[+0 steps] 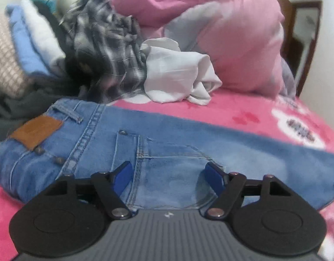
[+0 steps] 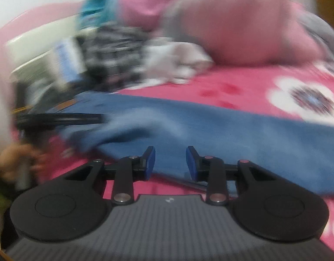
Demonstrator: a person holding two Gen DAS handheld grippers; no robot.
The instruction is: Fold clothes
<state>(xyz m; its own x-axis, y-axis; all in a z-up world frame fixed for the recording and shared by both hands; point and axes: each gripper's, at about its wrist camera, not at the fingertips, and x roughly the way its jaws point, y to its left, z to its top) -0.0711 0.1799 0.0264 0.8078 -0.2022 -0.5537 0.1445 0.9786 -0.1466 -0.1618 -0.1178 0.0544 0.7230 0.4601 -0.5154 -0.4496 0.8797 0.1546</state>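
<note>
Jeans [image 1: 167, 152] lie flat across the pink bed [image 1: 243, 113] — left claw [image 1: 169, 174] gapes wide above the back pocket, right claw [image 2: 170, 161] stands partly open, gripping nothing.

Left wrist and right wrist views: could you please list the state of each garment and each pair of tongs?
Jeans: laid flat on the bed, folded lengthwise.
Plaid shirt: crumpled, unfolded.
White garment: crumpled, unfolded.
Stack at left: folded.
Left tongs: open, empty.
Right tongs: partly open, empty.
</note>
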